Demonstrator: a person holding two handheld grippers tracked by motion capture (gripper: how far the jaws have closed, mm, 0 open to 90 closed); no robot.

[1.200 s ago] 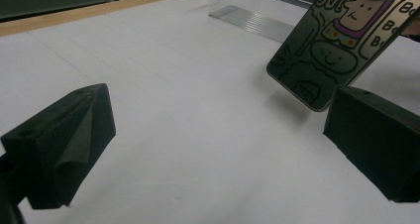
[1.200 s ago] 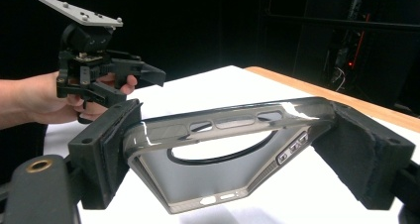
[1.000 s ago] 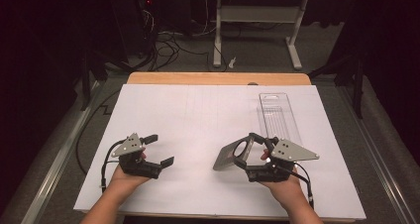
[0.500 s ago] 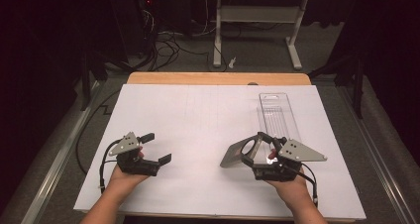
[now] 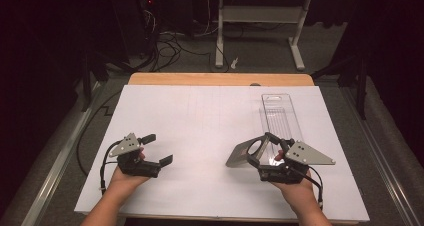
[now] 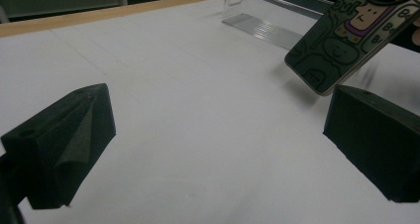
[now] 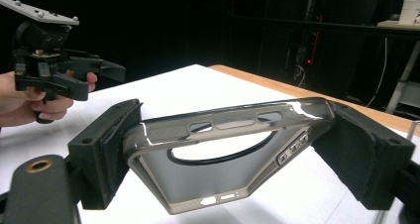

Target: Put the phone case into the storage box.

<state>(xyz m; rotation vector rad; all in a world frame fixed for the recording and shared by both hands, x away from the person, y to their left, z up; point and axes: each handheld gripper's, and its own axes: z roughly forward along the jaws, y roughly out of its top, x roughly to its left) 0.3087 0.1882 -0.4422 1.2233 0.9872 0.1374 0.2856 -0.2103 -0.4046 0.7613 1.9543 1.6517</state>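
Phone case (image 7: 223,154) clamped in right gripper (image 5: 272,158) (tilted above the sheet); left gripper (image 5: 155,148) jaws apart, holding nothing.

Dark room, grey floor (image 5: 260,61), tangled cables (image 5: 170,43), white table legs (image 5: 300,36)

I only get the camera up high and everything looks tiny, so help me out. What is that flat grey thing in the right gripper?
Observer: It is a phone case, clamped between the pads of the right gripper. Its inside has a dark ring.
Operator: Is there a picture on it?
Observer: Yes. The left gripper view shows cartoon doodles printed on its outer side.
Operator: Is it lying on the table?
Observer: No. That view shows it tilted and lifted, with its shadow on the white paper below.
Operator: Does the other gripper hold something?
Observer: No. The left gripper has its jaws wide apart with nothing between them.
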